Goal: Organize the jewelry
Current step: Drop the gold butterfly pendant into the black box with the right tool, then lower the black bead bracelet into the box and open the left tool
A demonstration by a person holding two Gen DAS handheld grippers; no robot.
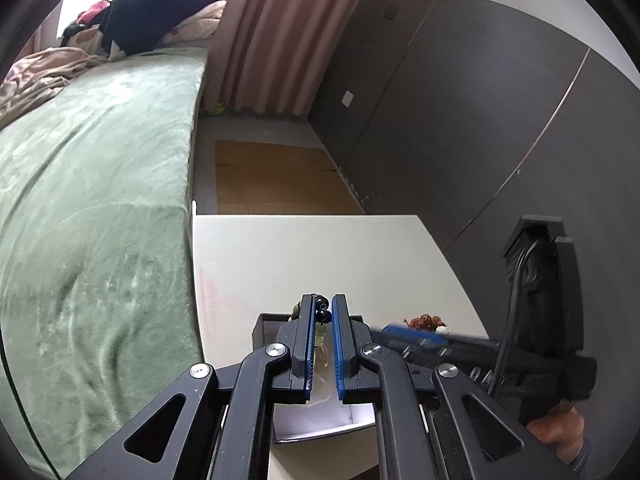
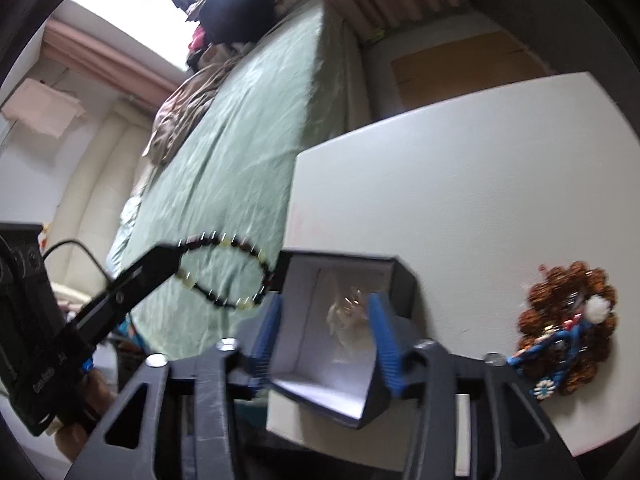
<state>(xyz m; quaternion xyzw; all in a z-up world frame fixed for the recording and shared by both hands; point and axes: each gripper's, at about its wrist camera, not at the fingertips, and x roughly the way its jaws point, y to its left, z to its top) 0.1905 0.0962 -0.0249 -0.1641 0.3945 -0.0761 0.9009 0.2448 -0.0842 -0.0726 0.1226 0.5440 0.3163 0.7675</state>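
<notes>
Dark beads of the bracelet (image 2: 224, 270) hang pinched in the left gripper (image 1: 325, 312), just left of the box (image 2: 340, 320). Spread wide, the right gripper (image 2: 326, 336) straddles that box, grasping nothing, with the brown bead cluster (image 2: 568, 320) well right of it.

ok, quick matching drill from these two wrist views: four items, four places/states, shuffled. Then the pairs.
Items
1. beaded bracelet
2. jewelry box
3. brown beaded wreath ornament
4. brown blanket

Places/states
A. lying on the white table, right of the box
B. crumpled on the green bed
C. pinched in the left tongs, hanging off the table edge
D. open, between the right tongs' fingers

Pairs: 1-C, 2-D, 3-A, 4-B
</notes>
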